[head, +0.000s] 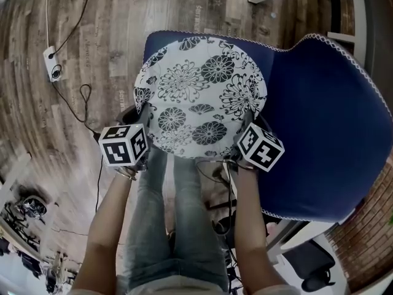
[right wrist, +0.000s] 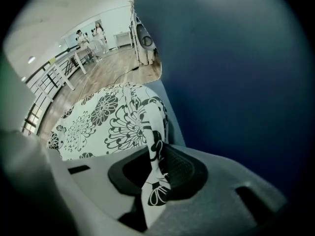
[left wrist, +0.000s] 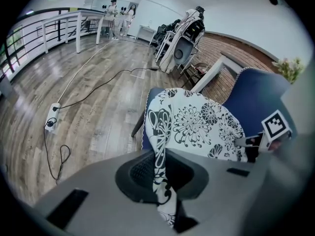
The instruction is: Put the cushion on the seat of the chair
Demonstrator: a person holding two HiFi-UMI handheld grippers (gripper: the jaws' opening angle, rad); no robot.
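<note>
Floor of grey-brown wood planks (head: 92, 54): spreads under everything and carries the chair.

Dark blue upholstered chair with white scalloped trim (head: 319, 121): stands on the floor, with the tall backrest rising at the right of the head view and the seat towards the upper middle.

Round white cushion with a black flower print (head: 199, 97): sits over the chair's seat and covers most of it, leaving a blue band along the seat's far edge and left edge. Hangs by its near rim from both grippers. Cannot tell whether it lies fully flat on the seat.

Legs in blue-grey jeans (head: 172, 226): stand on the floor just short of the seat's near edge, between the two forearms.

Left gripper (head: 146, 112): points steeply down at the cushion's near left rim. Clamps its jaws tight together on a fold of the printed fabric, which runs up between the pads.

Right gripper (head: 249, 117): points steeply down at the cushion's near right rim, close beside the backrest. Holds its jaws narrow, with a strip of the printed rim pinched between them.

White power strip (head: 51, 63): lies on the floor well to the left of the chair.

Thin black cable (head: 83, 100): loops over the floor between the power strip and the left gripper.
</note>
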